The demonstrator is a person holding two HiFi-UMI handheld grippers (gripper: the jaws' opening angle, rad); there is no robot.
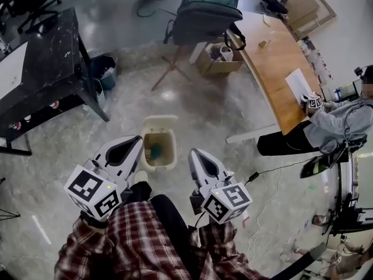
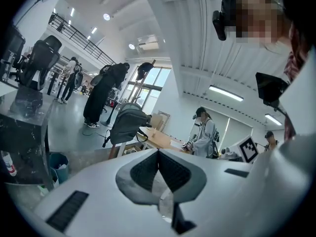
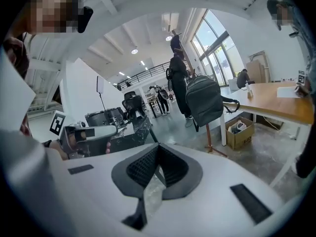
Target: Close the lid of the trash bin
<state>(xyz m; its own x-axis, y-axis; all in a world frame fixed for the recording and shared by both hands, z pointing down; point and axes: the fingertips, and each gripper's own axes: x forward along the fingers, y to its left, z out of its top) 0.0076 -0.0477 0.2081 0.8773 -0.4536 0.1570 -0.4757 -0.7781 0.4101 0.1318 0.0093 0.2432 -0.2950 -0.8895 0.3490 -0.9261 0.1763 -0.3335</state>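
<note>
In the head view a cream trash bin (image 1: 173, 156) stands on the concrete floor just ahead of my knees. Its lid (image 1: 160, 122) is swung back on the far side, and something green lies inside. My left gripper (image 1: 139, 139) hovers at the bin's left rim, jaws together and empty. My right gripper (image 1: 192, 153) hangs just right of the bin, also shut on nothing. Both gripper views look out level across the room and miss the bin; the left gripper (image 2: 158, 152) and the right gripper (image 3: 157, 146) show their pads meeting at the tips.
A black table (image 1: 46, 63) with a teal bin (image 1: 104, 72) beside it stands at the left. Beyond the bin are a backpack on a wooden stand (image 1: 207, 10) and a cardboard box (image 1: 218, 60). A wooden desk (image 1: 280, 63), a seated person (image 1: 338, 124) and floor cables (image 1: 274, 168) lie to the right.
</note>
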